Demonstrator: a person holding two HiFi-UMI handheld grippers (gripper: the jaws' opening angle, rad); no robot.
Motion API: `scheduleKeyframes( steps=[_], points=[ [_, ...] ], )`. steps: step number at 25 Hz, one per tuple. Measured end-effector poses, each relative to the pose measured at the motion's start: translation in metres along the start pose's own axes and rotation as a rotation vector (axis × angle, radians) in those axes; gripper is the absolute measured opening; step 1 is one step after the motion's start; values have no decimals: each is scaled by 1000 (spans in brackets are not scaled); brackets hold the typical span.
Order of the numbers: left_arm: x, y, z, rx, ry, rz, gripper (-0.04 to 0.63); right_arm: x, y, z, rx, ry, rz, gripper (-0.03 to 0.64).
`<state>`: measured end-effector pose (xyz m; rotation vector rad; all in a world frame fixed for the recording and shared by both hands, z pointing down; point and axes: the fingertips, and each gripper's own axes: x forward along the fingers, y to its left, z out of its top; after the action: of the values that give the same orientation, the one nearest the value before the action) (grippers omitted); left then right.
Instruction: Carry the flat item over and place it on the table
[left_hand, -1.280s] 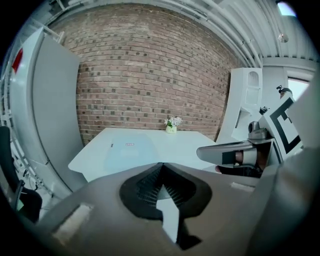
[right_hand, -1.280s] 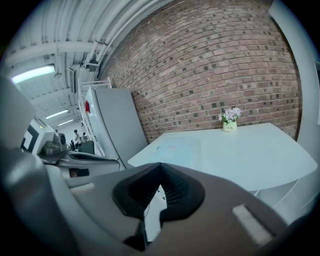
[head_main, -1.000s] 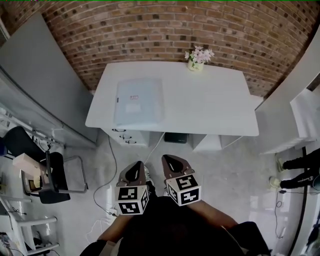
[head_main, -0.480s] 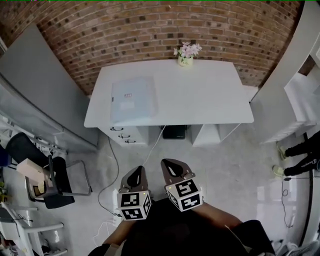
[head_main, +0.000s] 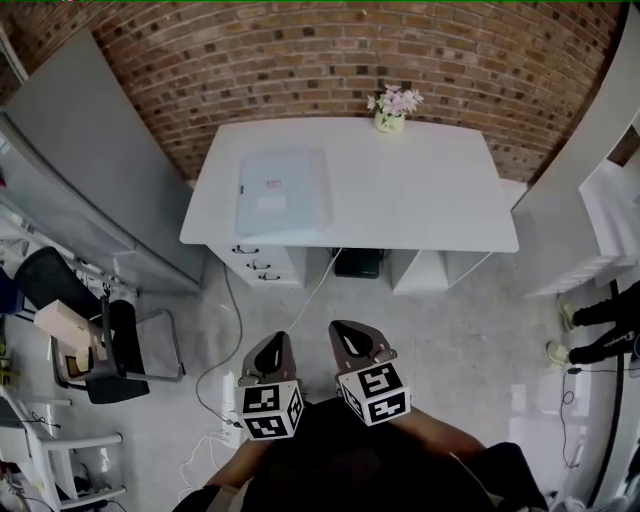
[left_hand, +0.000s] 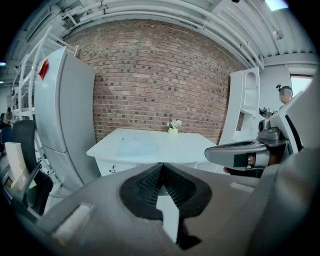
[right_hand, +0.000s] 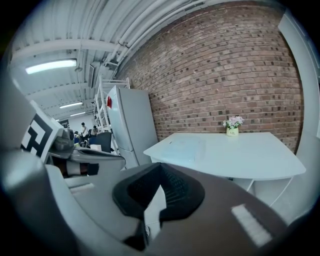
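Note:
A flat pale blue item (head_main: 283, 192) lies on the left half of the white table (head_main: 430, 200), against the brick wall. It also shows in the left gripper view (left_hand: 135, 146) and the right gripper view (right_hand: 182, 147). My left gripper (head_main: 272, 345) and right gripper (head_main: 348, 335) hang side by side close to my body, over the floor and well short of the table. Both are shut with nothing between the jaws. The left gripper (left_hand: 162, 165) and the right gripper (right_hand: 160, 167) point toward the table.
A small pot of flowers (head_main: 392, 108) stands at the table's back edge. A tall grey cabinet (head_main: 90, 150) stands left of the table, and a chair (head_main: 110, 350) and a floor cable (head_main: 225, 330) lie at the left. White shelving (head_main: 610, 220) and a person's feet (head_main: 600, 330) are at the right.
The head view has shifted a little, and the table sits slightly farther off than a second ago. Both grippers stay shut in the same place. The flat item has not moved.

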<state>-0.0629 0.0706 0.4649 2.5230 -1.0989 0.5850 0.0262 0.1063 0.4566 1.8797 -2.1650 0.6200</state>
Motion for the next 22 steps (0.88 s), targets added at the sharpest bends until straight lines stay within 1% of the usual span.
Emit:
scheduleKeyframes(
  steps=[7,11,22],
  points=[
    [-8,6,-2,-11,-5,16,5,3,6,2,5,1,14,0],
    [-6,6,1,-6,-16,11,3,4,4,2,5,-6,13,0],
    [-5,1,-1,-8,-11,2,4,1,-1,-1,12,3,7,0]
  ],
)
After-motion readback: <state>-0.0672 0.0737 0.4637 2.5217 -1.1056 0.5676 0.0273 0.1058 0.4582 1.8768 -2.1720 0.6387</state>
